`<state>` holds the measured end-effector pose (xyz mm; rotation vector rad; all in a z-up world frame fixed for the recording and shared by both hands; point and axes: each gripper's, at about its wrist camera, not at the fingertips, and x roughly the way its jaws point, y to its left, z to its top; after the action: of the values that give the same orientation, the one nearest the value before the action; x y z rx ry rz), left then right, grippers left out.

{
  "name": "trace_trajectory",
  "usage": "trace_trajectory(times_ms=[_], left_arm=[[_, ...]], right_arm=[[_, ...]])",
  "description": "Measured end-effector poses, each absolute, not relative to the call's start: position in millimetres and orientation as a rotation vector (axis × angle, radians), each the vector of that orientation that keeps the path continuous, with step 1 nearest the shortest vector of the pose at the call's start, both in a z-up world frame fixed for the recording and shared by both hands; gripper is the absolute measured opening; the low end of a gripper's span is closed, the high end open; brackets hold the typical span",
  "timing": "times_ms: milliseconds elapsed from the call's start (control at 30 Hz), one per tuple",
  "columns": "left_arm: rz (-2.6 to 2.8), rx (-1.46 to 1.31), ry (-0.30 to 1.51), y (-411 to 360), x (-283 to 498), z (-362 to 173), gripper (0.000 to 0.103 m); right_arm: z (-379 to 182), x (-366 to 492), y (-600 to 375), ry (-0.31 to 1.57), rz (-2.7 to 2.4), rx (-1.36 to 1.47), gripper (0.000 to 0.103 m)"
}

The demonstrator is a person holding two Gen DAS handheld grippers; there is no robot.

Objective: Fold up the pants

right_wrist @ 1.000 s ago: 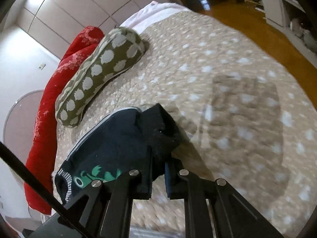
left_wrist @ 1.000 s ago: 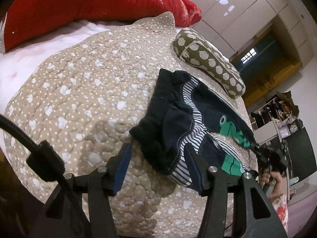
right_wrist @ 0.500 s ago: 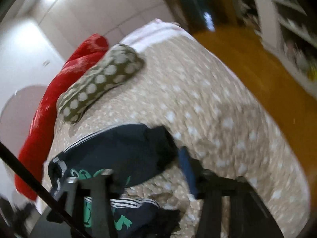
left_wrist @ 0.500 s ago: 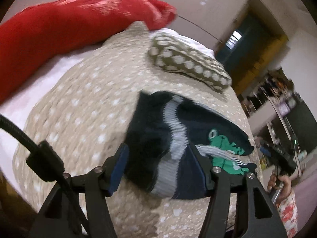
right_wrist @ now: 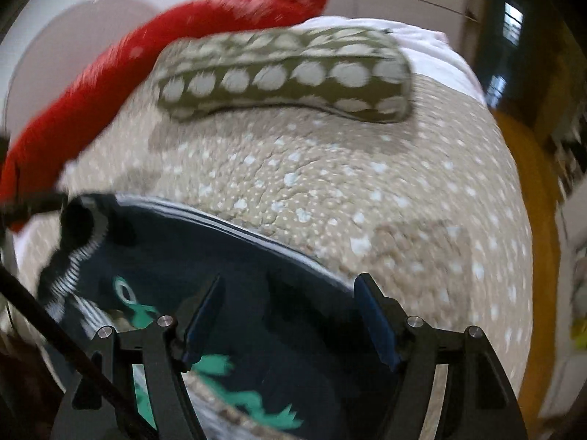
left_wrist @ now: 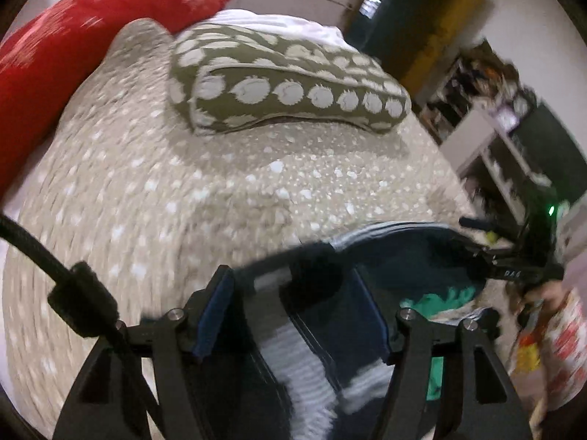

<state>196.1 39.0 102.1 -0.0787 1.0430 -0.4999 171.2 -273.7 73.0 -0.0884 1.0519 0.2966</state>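
Observation:
The pants are small, dark navy with white-striped trim and green print. They lie on the beige spotted bedspread, close under both cameras. My left gripper is open, its blue pads on either side of the striped waistband end. My right gripper is open too, its jaws spread wide over the navy fabric by the green print. The right gripper's body also shows at the right of the left wrist view. Both views are blurred.
A long olive cushion with white spots lies across the far side of the bed. A red pillow lies behind it at the left. Shelves and furniture stand beyond the bed's right edge, over an orange floor.
The right gripper was shut on a corner of the pants and has opened wide. Both grippers have come in low over the pants, which now fill the bottom of both views.

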Motion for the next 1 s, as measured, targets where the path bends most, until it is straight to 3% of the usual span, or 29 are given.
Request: trace_trajectory(times_ms=[400, 433, 467, 500, 533, 1000], left_arm=[[-0.603, 0.313, 1.175, -24, 225, 37, 0.061], [-0.592, 0.313, 1.174, -25, 224, 36, 0.053], [-0.593, 0.295, 1.164, -24, 222, 39, 0.032], [-0.597, 0.28, 1.16, -24, 221, 42, 0.02], [-0.595, 0.264, 1.159, -23, 220, 46, 0.011], [-0.505, 0.176, 0.979, 8, 117, 126, 0.007]], right_arm=[[30, 209, -265, 1.119, 0.369, -0.138, 0.074], [31, 209, -266, 1.12, 0.379, -0.117, 0.055], [33, 208, -267, 1.125, 0.397, -0.084, 0.039], [35, 207, -266, 1.13, 0.412, -0.06, 0.011], [37, 205, -266, 1.127, 0.418, -0.047, 0.008], [122, 93, -243, 0.905, 0.377, -0.096, 0.005]])
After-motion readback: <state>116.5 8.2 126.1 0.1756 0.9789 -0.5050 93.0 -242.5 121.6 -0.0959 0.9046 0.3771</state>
